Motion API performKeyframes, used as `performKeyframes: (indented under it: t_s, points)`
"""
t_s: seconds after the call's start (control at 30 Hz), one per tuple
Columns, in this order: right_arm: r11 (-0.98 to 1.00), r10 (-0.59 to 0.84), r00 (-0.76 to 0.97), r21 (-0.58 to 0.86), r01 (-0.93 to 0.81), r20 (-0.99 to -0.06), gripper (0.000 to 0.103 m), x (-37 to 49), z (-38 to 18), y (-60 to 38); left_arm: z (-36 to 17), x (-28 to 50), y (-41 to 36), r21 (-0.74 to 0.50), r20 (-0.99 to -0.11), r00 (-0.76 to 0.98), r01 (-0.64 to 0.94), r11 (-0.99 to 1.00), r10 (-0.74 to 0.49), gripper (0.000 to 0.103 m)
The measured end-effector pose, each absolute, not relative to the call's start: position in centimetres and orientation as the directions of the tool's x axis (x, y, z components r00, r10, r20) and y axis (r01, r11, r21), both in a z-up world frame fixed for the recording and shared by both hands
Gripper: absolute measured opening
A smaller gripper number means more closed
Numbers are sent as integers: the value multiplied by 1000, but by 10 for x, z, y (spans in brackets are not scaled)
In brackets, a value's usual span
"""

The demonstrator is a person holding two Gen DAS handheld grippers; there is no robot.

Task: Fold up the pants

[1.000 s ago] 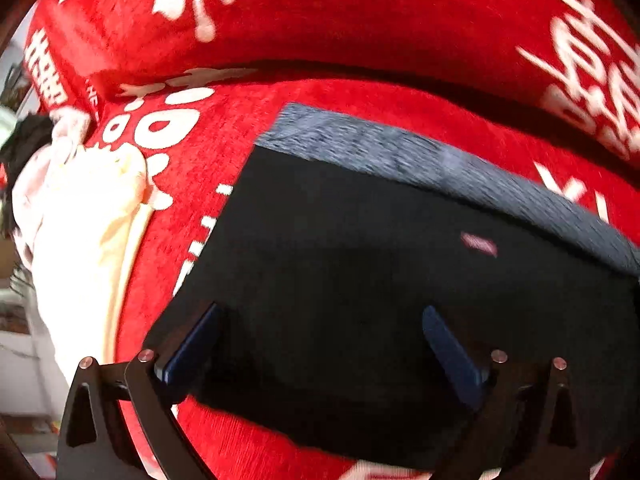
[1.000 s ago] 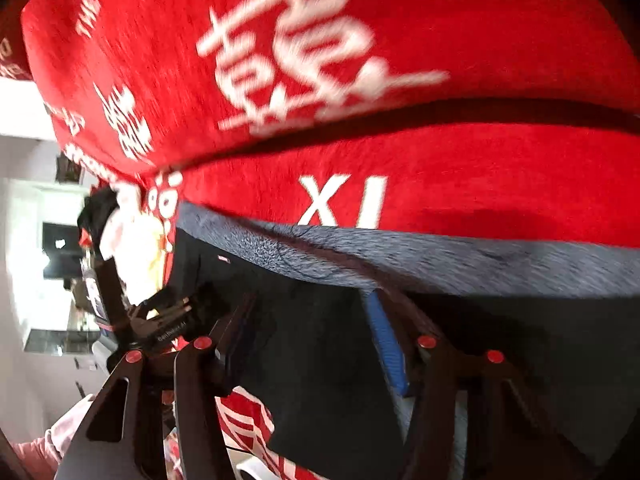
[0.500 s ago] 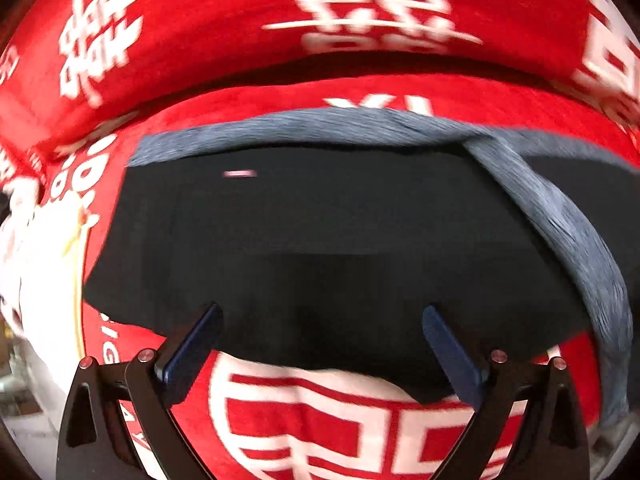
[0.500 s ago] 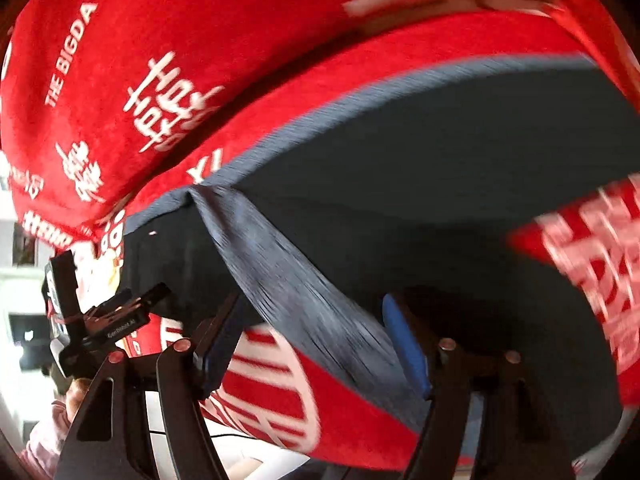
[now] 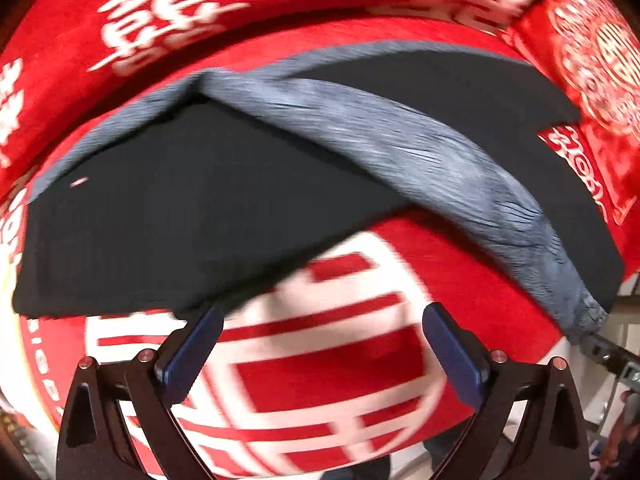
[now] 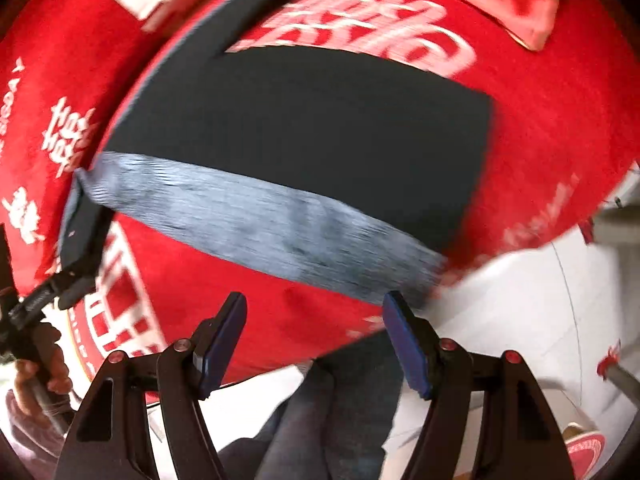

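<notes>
Between folds: black pants lying partly folded on the red cover (grey waistband slanting across), both hand-held grippers, left and right, spread wide, nothing gripped; next, judged, regrasp an edge.

A: Black pants, matt smooth cloth; their grey waistband, ribbed knit.
B: Under the pants, red sofa cover: plush, napped fabric. Blue gripper pads: matt, rubbery-looking.

Pants flat on red sofa
</notes>
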State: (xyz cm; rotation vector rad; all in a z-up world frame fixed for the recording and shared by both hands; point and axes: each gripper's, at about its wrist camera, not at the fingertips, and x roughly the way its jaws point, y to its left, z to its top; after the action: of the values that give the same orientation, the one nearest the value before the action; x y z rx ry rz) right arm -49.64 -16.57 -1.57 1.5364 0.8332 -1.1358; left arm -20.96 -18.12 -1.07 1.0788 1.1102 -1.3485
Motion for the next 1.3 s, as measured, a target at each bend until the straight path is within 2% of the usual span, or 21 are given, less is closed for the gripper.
performKeyframes:
  t_s: [0.07, 0.3, 0.33, 0.4, 0.43, 0.47, 0.53, 0.6, 0.83, 0.97, 1.1, 1.13, 1.2, 1.23, 1.27, 1.3]
  points:
    - [-275, -35, 304, 302, 913, -952, 74, -510, -24, -160, -16, -225, -183, -75, -983, -83, 996, -56, -161, 100]
    - [-316, -42, 441, 431, 846, -897, 73, -551, -56, -152, -29, -277, -193, -115, -982, -128, 988, -103, -139, 100]
    - [-301, -50, 464, 457, 837, -884, 70, -552, -56, -155, -33, -283, -194, -111, -984, -124, 988, -105, -128, 100]
    - [-254, -53, 521, 516, 818, -852, 51, -549, -55, -162, -42, -284, -198, -110, -987, -121, 988, -106, -108, 100]
    - [-229, -35, 535, 528, 818, -844, 32, -544, -54, -167, -44, -288, -199, -99, -989, -110, 989, -106, -103, 100]
    - [-207, -17, 539, 531, 822, -842, 4, -540, -53, -170, -44, -291, -201, -86, -990, -97, 990, -109, -104, 100]
    - [-148, 19, 506, 498, 855, -863, 3, -532, -46, -179, -43, -296, -203, -78, -991, -89, 991, -113, -96, 100]
    - [-105, -5, 502, 500, 860, -865, 3, -532, -25, -191, -36, -299, -209, -81, -991, -91, 992, -97, -103, 100]
    - [88, -202, 505, 498, 863, -839, 3, -549, 87, -302, 11, -294, -244, -62, -979, -63, 998, -9, -194, 100]
    - [151, -292, 448, 422, 894, -845, 3, -554, 111, -397, 37, -273, -261, -37, -965, -15, 996, 76, -260, 100]
    - [125, -287, 351, 328, 936, -892, 5, -554, 90, -479, 29, -247, -290, -10, -956, 34, 989, 150, -291, 100]
    - [102, -229, 340, 325, 940, -912, 10, -553, 73, -501, 23, -240, -295, -7, -955, 42, 986, 165, -293, 100]
    - [77, -142, 310, 302, 950, -940, 36, -547, 48, -527, 1, -241, -315, 19, -957, 73, 982, 189, -281, 100]
    - [88, -138, 284, 274, 958, -949, 64, -543, 44, -532, -14, -241, -326, 38, -962, 90, 979, 198, -258, 100]
    - [116, -167, 249, 232, 966, -954, 79, -536, 47, -534, -22, -240, -326, 42, -965, 92, 979, 201, -246, 100]
    - [159, -213, 244, 213, 964, -946, 79, -529, 55, -531, -30, -241, -330, 51, -968, 98, 978, 203, -232, 100]
